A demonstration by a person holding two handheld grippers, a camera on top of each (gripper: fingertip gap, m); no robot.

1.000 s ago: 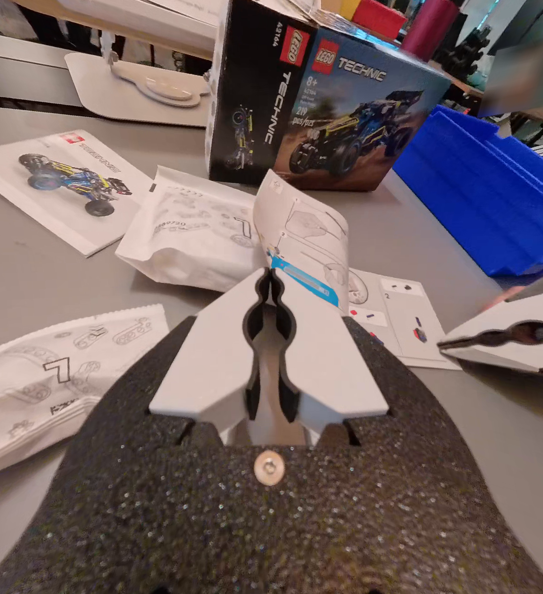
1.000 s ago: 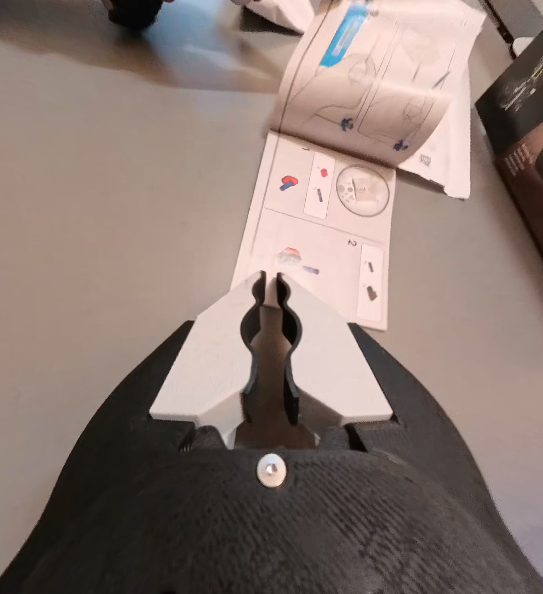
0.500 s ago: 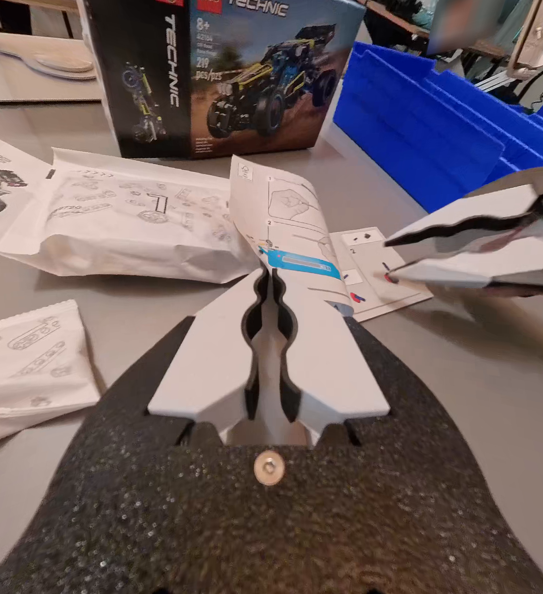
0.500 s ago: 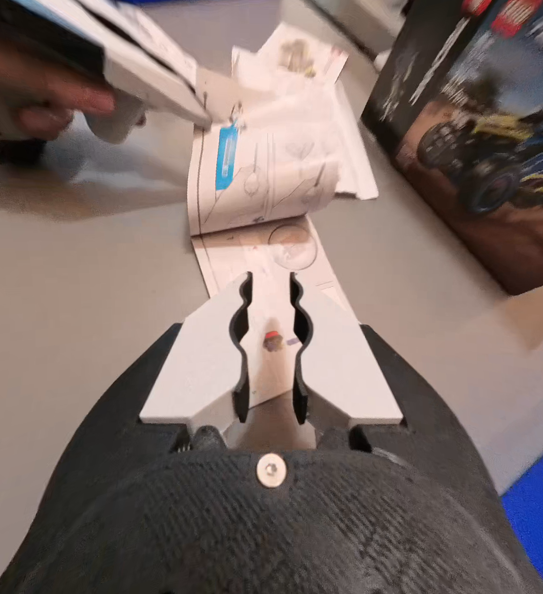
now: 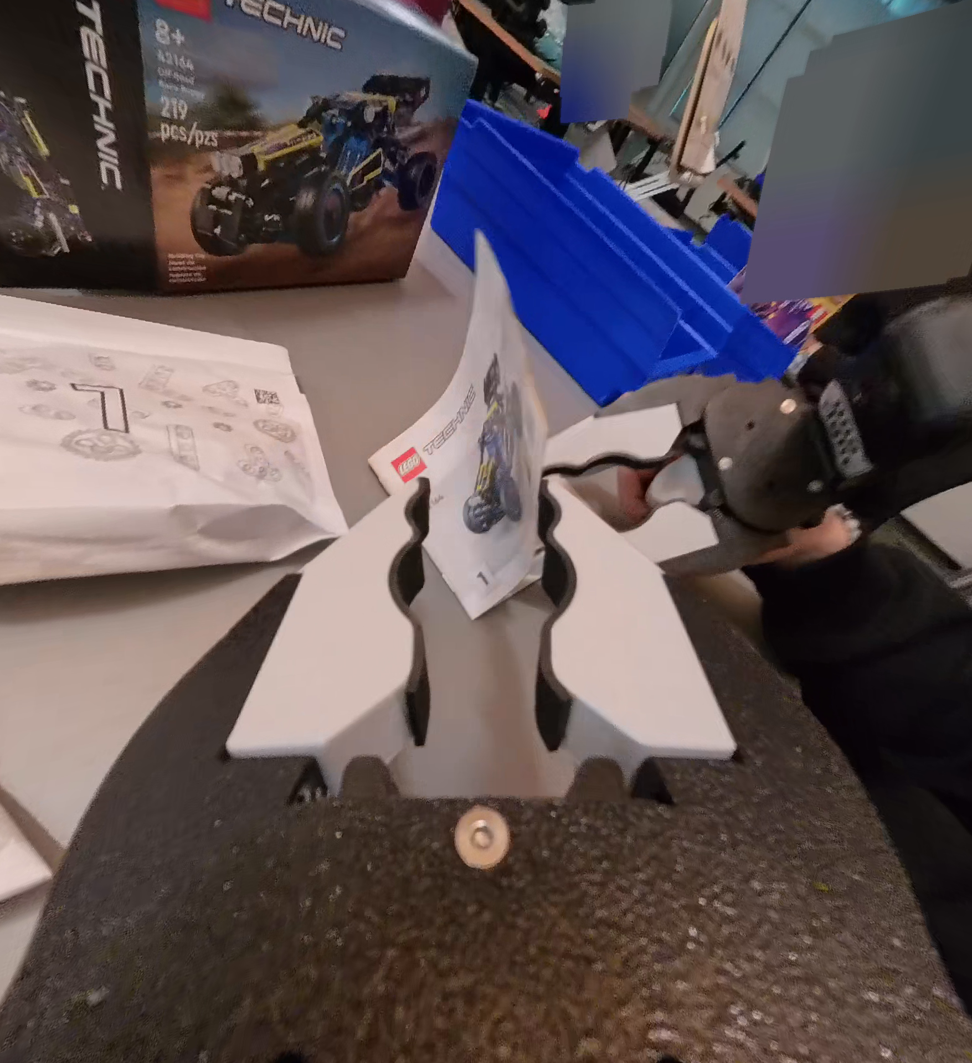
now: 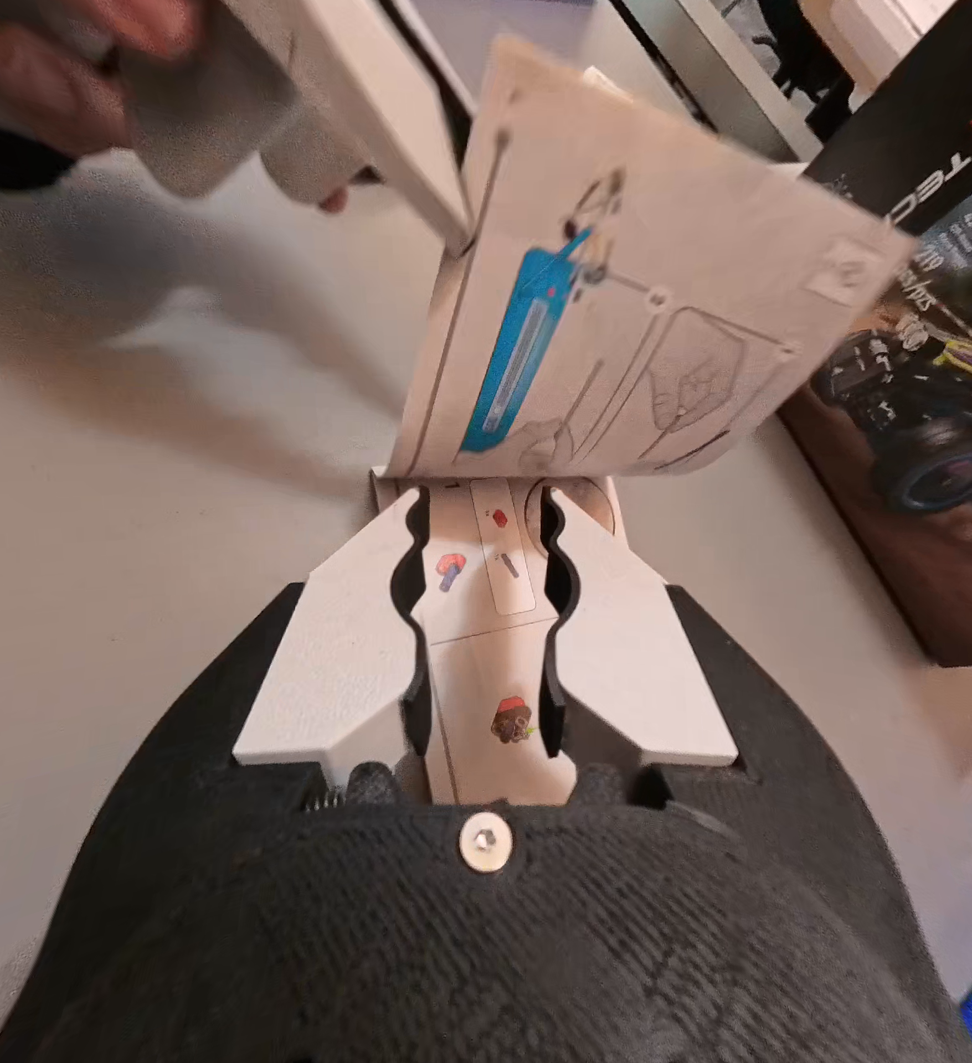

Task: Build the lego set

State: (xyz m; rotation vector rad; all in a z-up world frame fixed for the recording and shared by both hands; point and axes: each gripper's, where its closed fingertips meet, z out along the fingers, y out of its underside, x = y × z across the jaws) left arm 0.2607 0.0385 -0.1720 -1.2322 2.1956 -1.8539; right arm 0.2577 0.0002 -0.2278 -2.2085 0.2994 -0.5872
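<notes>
bins (image 5: 587,241): blue | booklet (image 5: 486,460): white, blue-yellow car print | table (image 5: 98,661): grey

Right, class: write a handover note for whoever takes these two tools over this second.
Left tool: open, at the raised cover of the booklet.
Right tool: open, over the booklet's step page.
Bag lies left of the booklet; box stands behind.
Done: booklet opened.
Left: open the bag and build everything; no bricks are out in view.
</notes>
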